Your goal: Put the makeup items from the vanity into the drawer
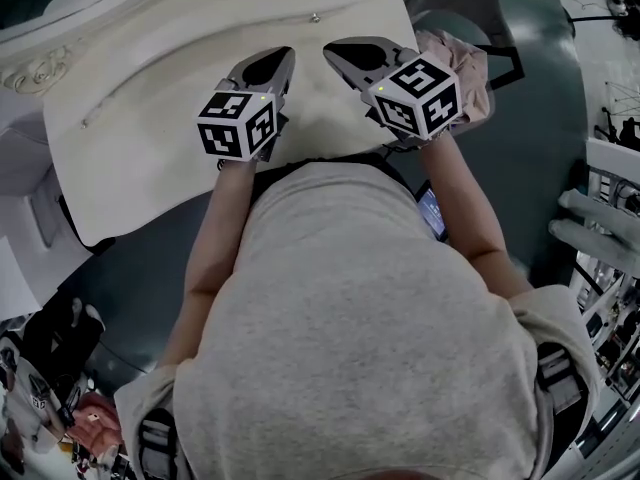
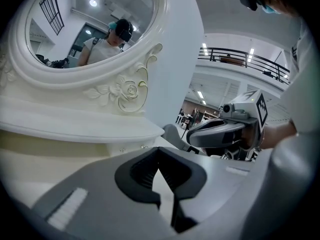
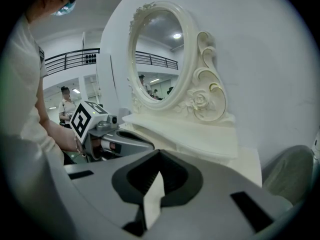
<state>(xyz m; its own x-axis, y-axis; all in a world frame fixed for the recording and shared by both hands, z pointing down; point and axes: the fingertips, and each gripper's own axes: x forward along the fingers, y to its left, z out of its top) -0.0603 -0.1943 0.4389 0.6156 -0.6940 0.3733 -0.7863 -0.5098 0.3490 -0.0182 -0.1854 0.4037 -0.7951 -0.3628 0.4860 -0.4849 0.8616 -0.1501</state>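
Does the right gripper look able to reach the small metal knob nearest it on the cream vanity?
Probably yes: the shut right gripper hovers near the knob, only bare vanity top between them.

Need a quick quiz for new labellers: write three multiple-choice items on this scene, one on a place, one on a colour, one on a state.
1. Where are the left gripper and the right gripper?
A. Inside a drawer
B. Over the vanity top
C. Down at the floor

2. What colour is the mirror frame?
A. White
B. Black
C. Red

3. How do the two grippers' jaws stand?
A. Both wide apart
B. The left clamps a lipstick
C. Both shut, with nothing between them

Answers:
1 B: the head view shows both grippers side by side above the pale top.
2 A: both gripper views show a white carved frame around the oval mirror.
3 C: each gripper view shows its jaws together and nothing in them.
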